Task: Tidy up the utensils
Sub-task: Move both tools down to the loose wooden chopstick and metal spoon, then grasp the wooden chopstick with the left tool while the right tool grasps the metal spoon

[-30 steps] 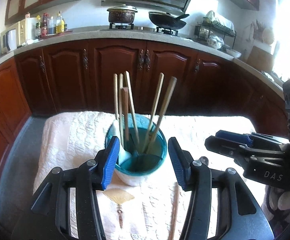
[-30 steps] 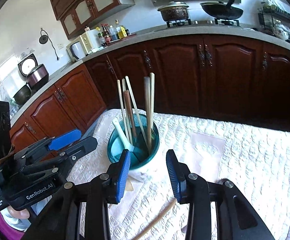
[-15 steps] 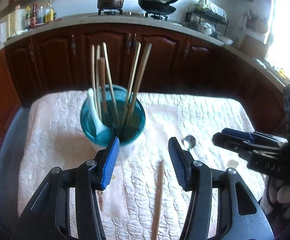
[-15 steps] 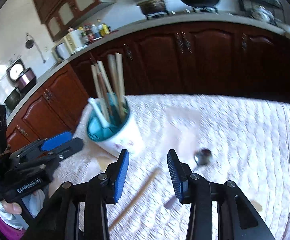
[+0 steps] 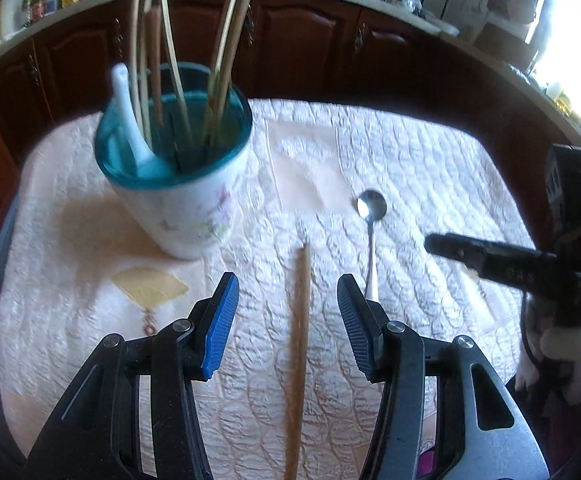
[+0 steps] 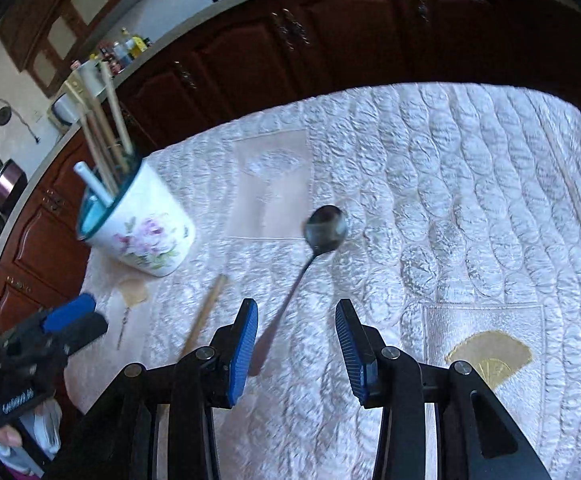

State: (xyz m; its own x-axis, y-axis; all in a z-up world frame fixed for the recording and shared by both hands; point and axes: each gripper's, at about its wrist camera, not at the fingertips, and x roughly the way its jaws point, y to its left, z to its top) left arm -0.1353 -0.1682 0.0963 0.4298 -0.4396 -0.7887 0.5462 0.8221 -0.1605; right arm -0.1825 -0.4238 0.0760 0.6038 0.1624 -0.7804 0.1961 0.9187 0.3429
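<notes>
Chopstick (image 5: 299, 344) between spread left gripper (image 5: 283, 312), spoon (image 6: 324, 229) ahead of spread right gripper (image 6: 296, 342) (holder (image 5: 188, 204) nearby)

No legible text; gripper markings (image 6: 16, 400) too blurred to read.

Bright window glare, motion blur, fisheye warping

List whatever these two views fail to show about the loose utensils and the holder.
- Wooden chopstick: near end cut off by the left view's bottom edge; in the right view, hidden behind the right claw.
- Metal spoon: handle end hidden by claw fingers in both views.
- Utensil holder: contents' lower ends hidden inside.
</notes>
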